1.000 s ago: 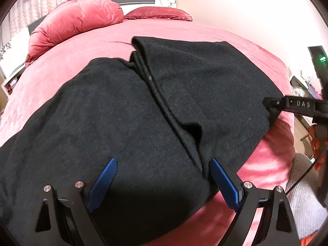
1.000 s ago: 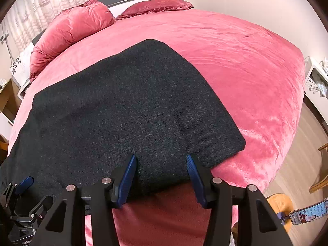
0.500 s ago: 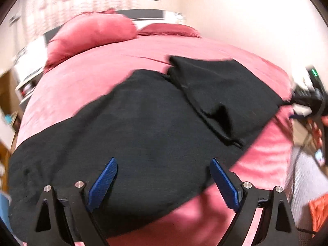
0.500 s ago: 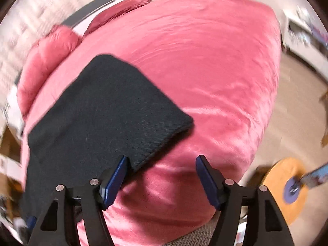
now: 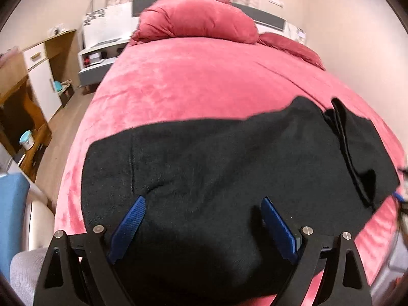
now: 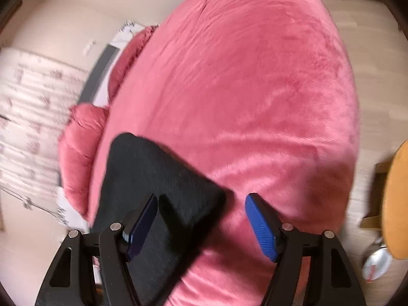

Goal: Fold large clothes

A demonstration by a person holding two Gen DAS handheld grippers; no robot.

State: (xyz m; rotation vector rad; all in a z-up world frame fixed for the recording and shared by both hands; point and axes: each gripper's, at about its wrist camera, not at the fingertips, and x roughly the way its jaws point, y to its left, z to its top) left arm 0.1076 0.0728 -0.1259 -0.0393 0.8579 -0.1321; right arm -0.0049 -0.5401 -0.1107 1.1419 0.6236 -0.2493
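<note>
Left gripper [image 5: 202,225]: blue pads spread wide, nothing between them, poised above black garment [image 5: 229,168]. Right gripper [image 6: 201,225]: fingers likewise spread, straddling garment corner [image 6: 163,178], grasping nothing. Garment lies flat across near part of pink bedspread [image 5: 204,81], folded layer at its right end. Red pillow [image 5: 196,23] at headboard.

A bed [image 5: 204,81] covered in pink plush fabric carries everything. At its head edge a large red pillow [image 5: 196,23] lies beside a flatter red pillow [image 5: 290,46] toward the right corner. A black garment [image 5: 216,158] lies spread flat across the foot edge, its right part folded over in a thick seam [image 5: 341,132].
</note>
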